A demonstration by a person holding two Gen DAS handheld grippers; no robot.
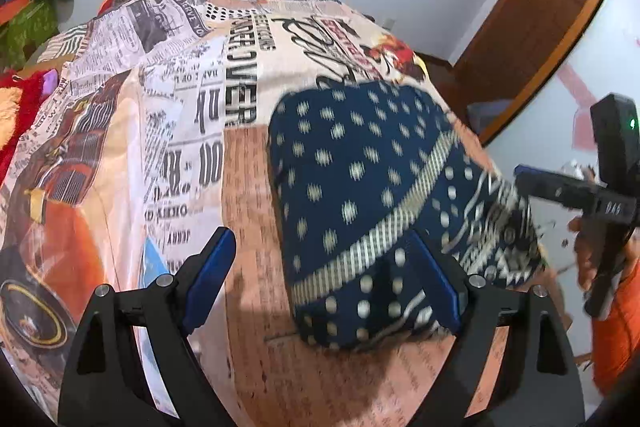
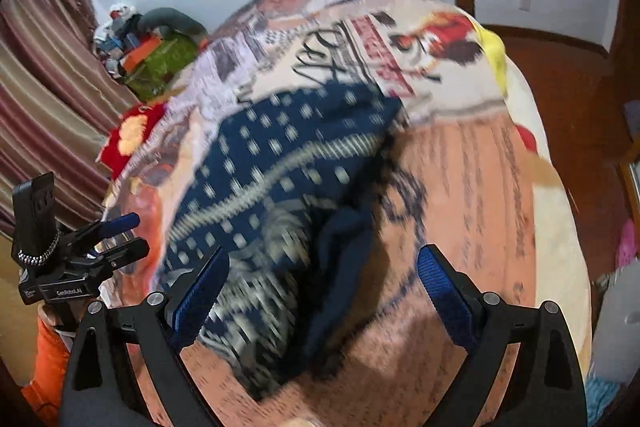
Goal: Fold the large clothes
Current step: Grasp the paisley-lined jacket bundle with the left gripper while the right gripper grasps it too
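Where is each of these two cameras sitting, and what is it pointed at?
Left wrist: on the left gripper, aimed down at the navy patterned garment; its open fingers show.
Right wrist: on the right gripper, aimed down likewise; its open fingers show.
Shared: the garment, the newspaper-print bedspread, each other's gripper.

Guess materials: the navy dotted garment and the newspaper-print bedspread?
Navy dotted garment: looks like soft matte woven cloth, maybe cotton; it folds thickly with rounded edges. Newspaper-print bedspread: thin printed fabric with a slight sheen, possibly polyester; it lies smooth with shallow creases.
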